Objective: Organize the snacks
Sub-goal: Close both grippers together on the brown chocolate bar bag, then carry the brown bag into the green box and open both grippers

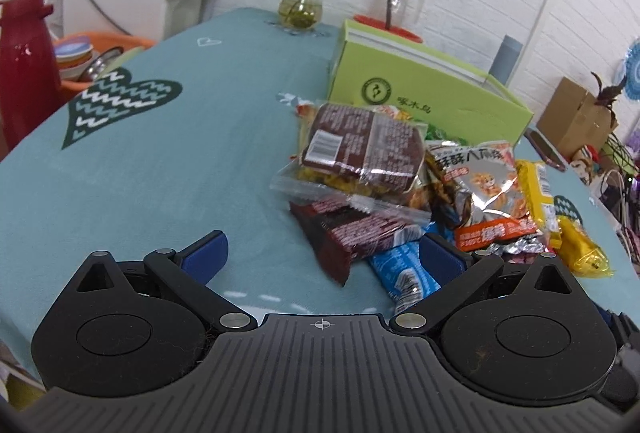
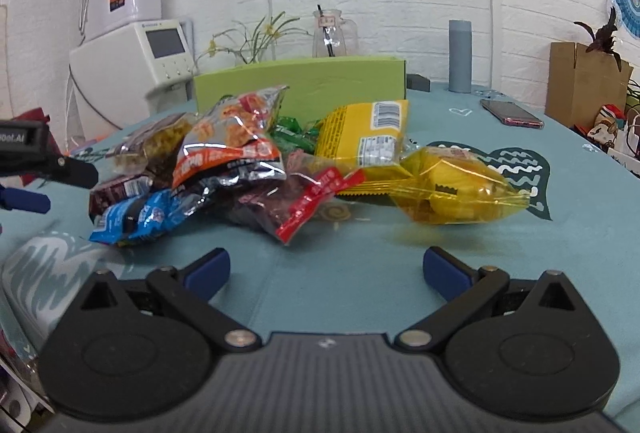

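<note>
A pile of snack packets (image 1: 404,185) lies on the teal tablecloth in front of a green box (image 1: 424,89). My left gripper (image 1: 324,253) is open, low over the cloth; a dark maroon packet (image 1: 352,237) and a blue packet (image 1: 400,273) lie between its fingers. In the right wrist view the pile (image 2: 256,161) lies ahead, with a yellow clear bag (image 2: 456,189), a yellow packet (image 2: 368,137), a red-edged packet (image 2: 304,205) and the blue packet (image 2: 136,217). My right gripper (image 2: 326,271) is open and empty, short of the pile. The green box (image 2: 304,81) stands behind.
A red flask (image 1: 24,61) and an orange basin with bowls (image 1: 92,61) stand left of the table. A plant vase (image 1: 300,9) and glass jug (image 1: 396,1) stand at the back. A phone (image 2: 512,113), grey cylinder (image 2: 460,57) and cardboard box (image 2: 584,81) are at the right.
</note>
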